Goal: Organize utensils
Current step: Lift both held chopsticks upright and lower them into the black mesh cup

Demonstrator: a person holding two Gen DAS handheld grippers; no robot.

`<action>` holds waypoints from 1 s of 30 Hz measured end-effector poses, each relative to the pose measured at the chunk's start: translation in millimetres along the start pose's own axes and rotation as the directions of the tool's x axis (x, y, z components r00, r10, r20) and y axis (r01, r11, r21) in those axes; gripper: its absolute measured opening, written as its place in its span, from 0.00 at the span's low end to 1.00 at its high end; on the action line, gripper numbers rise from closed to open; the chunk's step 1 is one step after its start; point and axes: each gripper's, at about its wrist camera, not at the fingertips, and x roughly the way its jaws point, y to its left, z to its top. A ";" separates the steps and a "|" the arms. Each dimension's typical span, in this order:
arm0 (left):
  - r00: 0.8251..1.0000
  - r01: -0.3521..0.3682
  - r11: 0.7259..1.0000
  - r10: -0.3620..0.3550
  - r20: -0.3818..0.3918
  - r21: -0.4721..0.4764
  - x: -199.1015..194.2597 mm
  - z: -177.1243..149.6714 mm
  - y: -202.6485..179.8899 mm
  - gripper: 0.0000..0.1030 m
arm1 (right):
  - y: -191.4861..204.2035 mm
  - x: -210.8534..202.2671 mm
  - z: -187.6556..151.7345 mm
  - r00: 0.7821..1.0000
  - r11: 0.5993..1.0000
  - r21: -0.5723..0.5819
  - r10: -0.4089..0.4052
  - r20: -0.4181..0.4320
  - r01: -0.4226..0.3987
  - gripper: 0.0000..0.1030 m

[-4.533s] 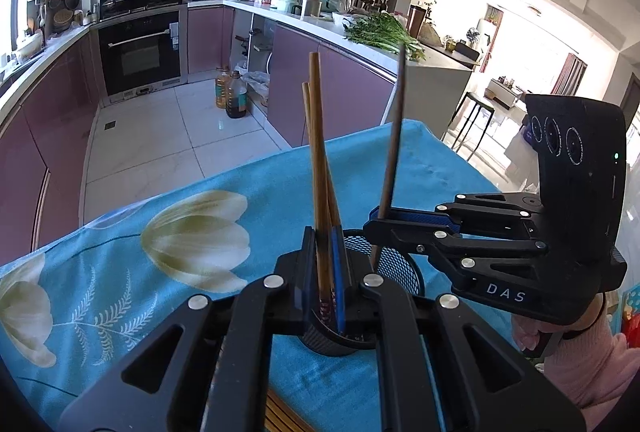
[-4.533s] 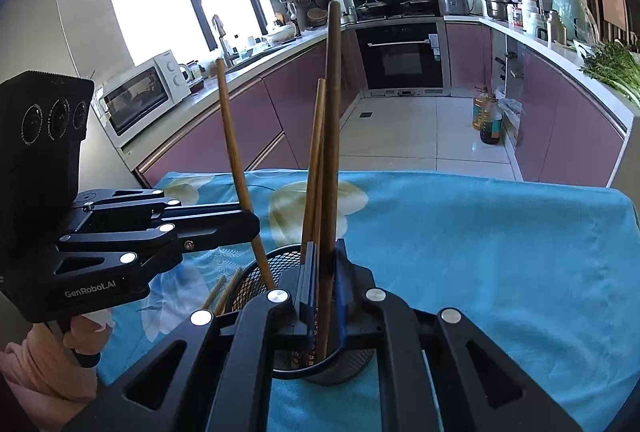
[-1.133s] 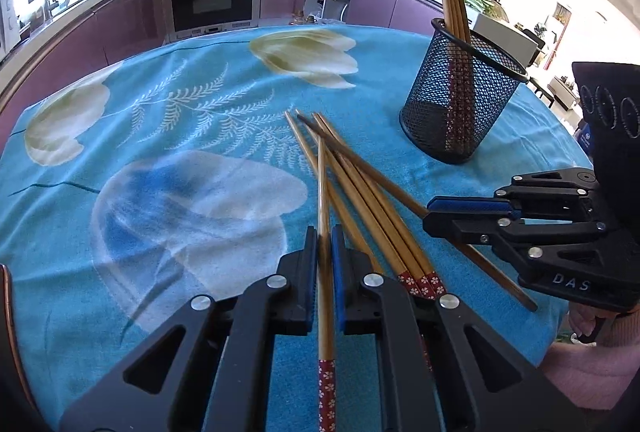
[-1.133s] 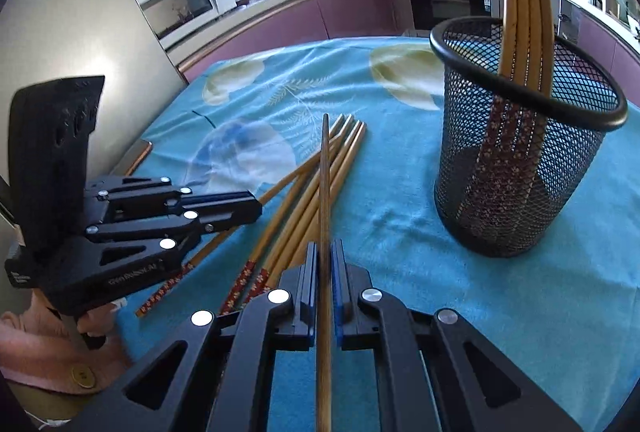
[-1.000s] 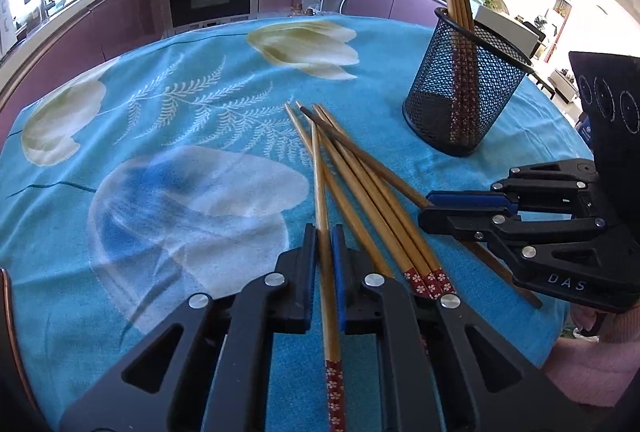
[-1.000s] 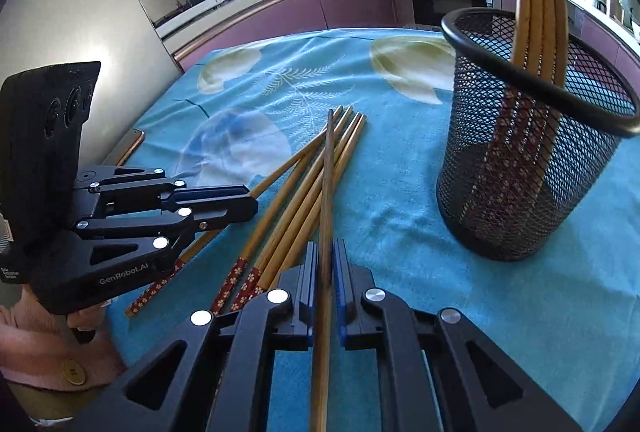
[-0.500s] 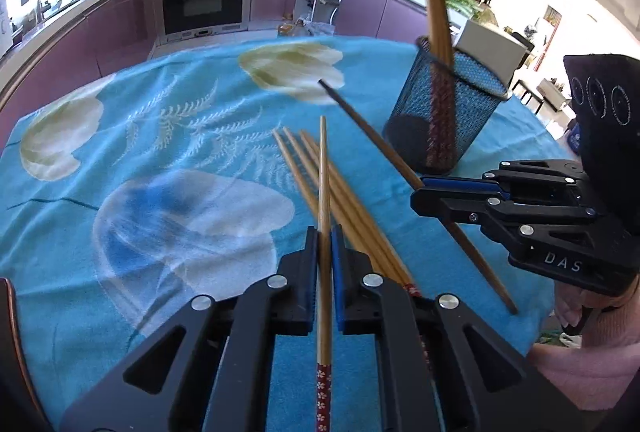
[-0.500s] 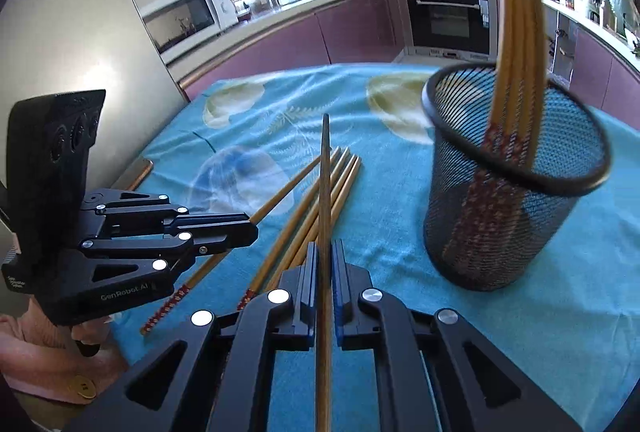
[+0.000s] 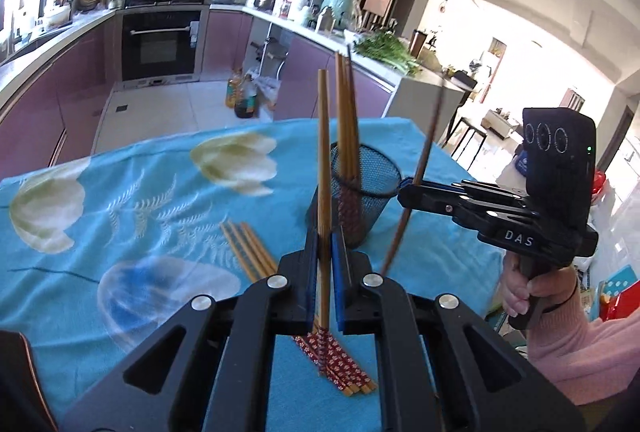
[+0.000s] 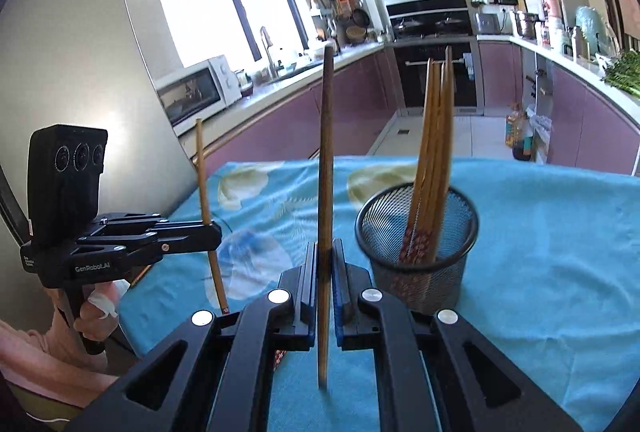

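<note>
Step in hand: carrying. My left gripper (image 9: 325, 268) is clamped on one chopstick (image 9: 323, 159), my right gripper (image 10: 325, 280) on another (image 10: 326, 159), both held near upright above the desk (image 9: 160, 191).

Next, I judge: lower each into the mesh holder (image 10: 418, 232), red-patterned end down.

Remaining: slender bamboo chopsticks (image 9: 256, 256) lying beside it.

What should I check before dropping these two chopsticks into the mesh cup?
1. Left tongs shut on a brown wooden chopstick: ok.
2. Right tongs shut on the other wooden chopstick: ok.
3. Both sticks clear of the blue floral tablecloth: ok.
4. Black wire-mesh cup upright: ok.
5. Room in cup beside the chopsticks already standing in it: ok.
6. Loose chopsticks left on cloth: not ok.
</note>
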 end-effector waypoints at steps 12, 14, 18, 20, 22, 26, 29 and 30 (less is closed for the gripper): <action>0.987 0.049 0.999 -0.051 0.153 0.014 -8.6 62.0 -17.1 0.07 | -18.1 -35.0 41.0 0.992 0.999 -0.023 -0.020 0.126 0.023 0.06; 0.983 0.050 0.998 -0.053 0.175 0.024 -7.3 74.0 -23.0 0.07 | -20.4 -39.3 46.4 0.990 0.999 -0.029 -0.027 0.140 0.032 0.06; 0.976 0.064 0.997 -0.071 0.205 0.040 -5.1 94.0 -33.3 0.07 | -25.5 -46.7 57.6 0.985 0.998 -0.032 -0.042 0.167 0.048 0.06; 0.975 0.068 0.997 -0.076 0.210 0.043 -2.2 101.6 -36.4 0.07 | -27.3 -49.6 61.0 0.982 0.998 -0.035 -0.051 0.181 0.058 0.06; 0.974 0.066 0.997 -0.074 0.212 0.046 1.5 106.3 -39.2 0.07 | -30.6 -52.1 65.4 0.979 0.997 -0.037 -0.062 0.196 0.070 0.06; 0.979 0.038 0.997 -0.050 0.198 0.063 14.3 112.3 -44.8 0.07 | -38.0 -49.9 71.7 0.974 0.996 -0.027 -0.075 0.212 0.083 0.06; 0.985 0.015 0.997 -0.029 0.168 0.078 27.1 112.1 -47.1 0.07 | -43.1 -44.4 73.6 0.973 0.996 -0.015 -0.084 0.214 0.089 0.06; 0.988 0.011 0.996 -0.024 0.153 0.084 32.8 111.1 -46.8 0.07 | -44.4 -42.0 73.6 0.974 0.996 -0.012 -0.088 0.211 0.093 0.06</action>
